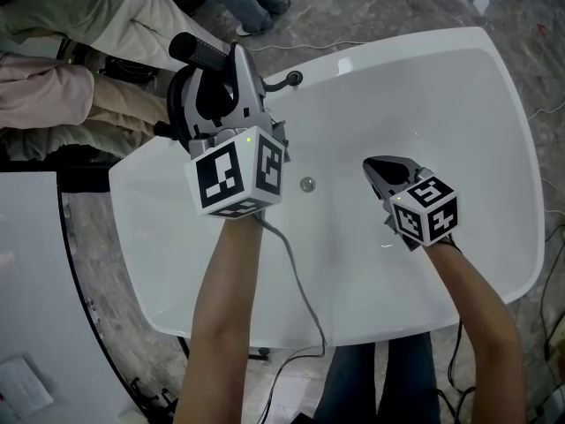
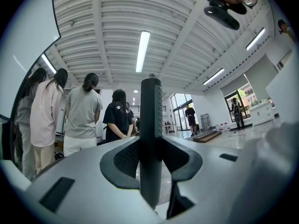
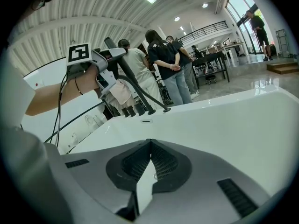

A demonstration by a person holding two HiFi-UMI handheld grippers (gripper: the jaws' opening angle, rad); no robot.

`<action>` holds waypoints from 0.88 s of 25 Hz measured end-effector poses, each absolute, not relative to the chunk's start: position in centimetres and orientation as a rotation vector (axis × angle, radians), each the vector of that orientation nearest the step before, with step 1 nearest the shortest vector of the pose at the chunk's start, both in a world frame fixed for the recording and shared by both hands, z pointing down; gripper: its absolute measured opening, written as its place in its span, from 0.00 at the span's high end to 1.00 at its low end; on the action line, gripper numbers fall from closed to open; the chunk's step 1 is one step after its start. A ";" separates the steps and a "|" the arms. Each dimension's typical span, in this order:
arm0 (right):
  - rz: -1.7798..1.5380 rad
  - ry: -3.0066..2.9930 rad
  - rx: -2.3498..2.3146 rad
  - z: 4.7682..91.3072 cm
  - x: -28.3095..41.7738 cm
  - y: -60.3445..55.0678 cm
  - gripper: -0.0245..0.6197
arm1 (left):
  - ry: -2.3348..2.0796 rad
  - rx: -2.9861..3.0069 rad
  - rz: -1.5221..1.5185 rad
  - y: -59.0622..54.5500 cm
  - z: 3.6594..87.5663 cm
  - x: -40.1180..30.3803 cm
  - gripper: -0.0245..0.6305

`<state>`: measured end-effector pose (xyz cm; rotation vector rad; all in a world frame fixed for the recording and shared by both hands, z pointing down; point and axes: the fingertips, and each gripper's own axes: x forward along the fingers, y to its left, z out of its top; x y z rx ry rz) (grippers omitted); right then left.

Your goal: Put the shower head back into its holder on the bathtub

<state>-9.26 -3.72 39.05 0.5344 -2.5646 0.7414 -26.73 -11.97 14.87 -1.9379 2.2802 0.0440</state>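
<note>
The black shower head (image 1: 201, 54) is held over the far left rim of the white bathtub (image 1: 494, 95). My left gripper (image 1: 237, 71) is shut on its handle, which stands upright between the pads as a black rod (image 2: 151, 139). Its hose (image 3: 140, 90) slopes down to a round black fitting (image 1: 292, 79) on the rim. More black fittings (image 3: 133, 110) stand beside it; which one is the holder I cannot tell. My right gripper (image 1: 371, 164) hovers over the tub's inside, shut with its pads (image 3: 161, 160) meeting and nothing between them.
The drain (image 1: 307, 184) sits in the tub floor between the two grippers. Several people (image 2: 84, 115) stand just beyond the far rim. A grey cable (image 1: 296, 281) trails from my left hand across the near rim. A white panel (image 1: 35, 290) lies at the left.
</note>
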 end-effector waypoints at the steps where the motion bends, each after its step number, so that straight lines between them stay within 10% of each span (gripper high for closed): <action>1: 0.740 -2.567 0.534 38.9 -9.5 -3.8 0.95 | 2.288 -1.940 0.049 -12.0 15.0 -26.8 0.77; 22: 0.756 -2.554 0.496 40.7 -9.7 -3.1 0.95 | 2.294 -1.974 -0.011 -13.3 18.6 -26.4 0.77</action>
